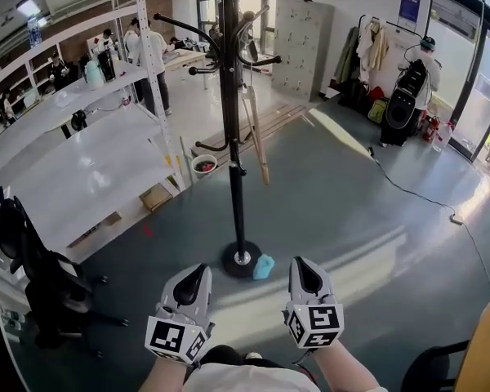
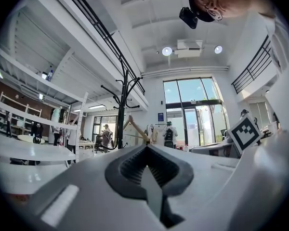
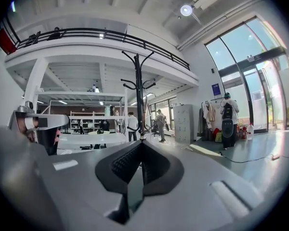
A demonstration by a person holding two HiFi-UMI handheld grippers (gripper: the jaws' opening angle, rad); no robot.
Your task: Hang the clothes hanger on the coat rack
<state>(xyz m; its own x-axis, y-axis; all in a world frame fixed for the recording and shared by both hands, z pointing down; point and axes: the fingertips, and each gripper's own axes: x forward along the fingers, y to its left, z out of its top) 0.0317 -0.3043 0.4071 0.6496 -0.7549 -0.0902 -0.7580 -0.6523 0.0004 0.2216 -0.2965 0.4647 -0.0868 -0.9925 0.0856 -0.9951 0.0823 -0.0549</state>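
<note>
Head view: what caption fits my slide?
Left gripper and right gripper, both shut and empty, face a coat rack with a hanger on it.

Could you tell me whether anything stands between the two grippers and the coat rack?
Nothing visible does: only bare floor lies between the left gripper, the right gripper and the coat rack. The wooden hanger seems to hang on it already; a small blue object lies beside its base.

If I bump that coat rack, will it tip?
Possibly: the coat rack is a tall thin pole on a small round base, so a high push may rock it. It looks like dark metal, so probably stiff.
</note>
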